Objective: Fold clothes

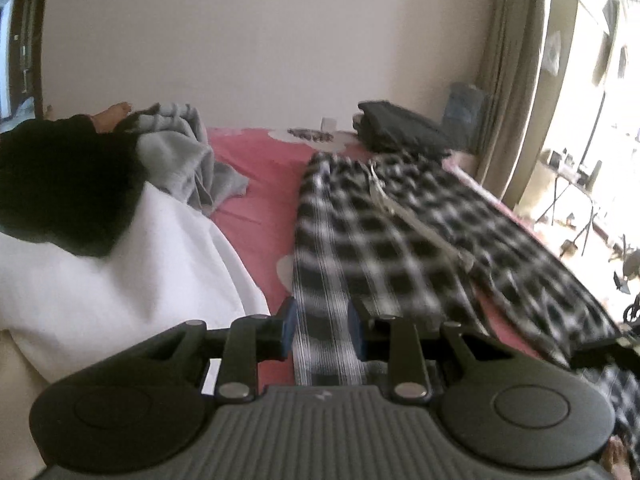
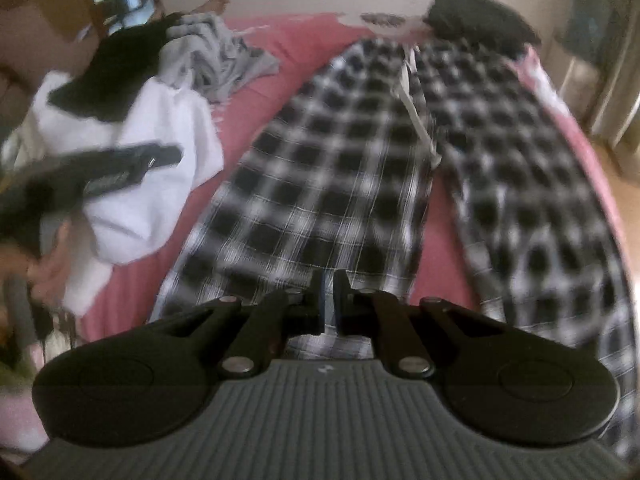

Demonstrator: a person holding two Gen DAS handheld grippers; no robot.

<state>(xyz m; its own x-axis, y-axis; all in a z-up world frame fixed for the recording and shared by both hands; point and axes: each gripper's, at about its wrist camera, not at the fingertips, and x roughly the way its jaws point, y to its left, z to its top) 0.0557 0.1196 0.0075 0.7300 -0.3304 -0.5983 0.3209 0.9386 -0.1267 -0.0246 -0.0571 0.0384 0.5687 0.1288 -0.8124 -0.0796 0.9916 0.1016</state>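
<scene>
While black-and-white checked cotton trousers [image 1: 360, 232] lie flat on pink bed sheet [image 1: 256, 184], left gripper [image 1: 322, 330] jaws stand half open astride hem at 6 o'clock. Right wrist view: right gripper [image 2: 329, 300] jaws nearly closed, fabric pinch unclear; white garment [image 2: 152, 184] at 9 o'clock.

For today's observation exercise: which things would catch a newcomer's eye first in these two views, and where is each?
First, the black-and-white plaid trousers spread lengthwise on the pink bedsheet, legs towards the cameras and a pale drawstring at the far waist. Left of them lies a heap of unfolded clothes: a white garment, a grey one and a black one. The left gripper is open over a trouser hem.
</scene>
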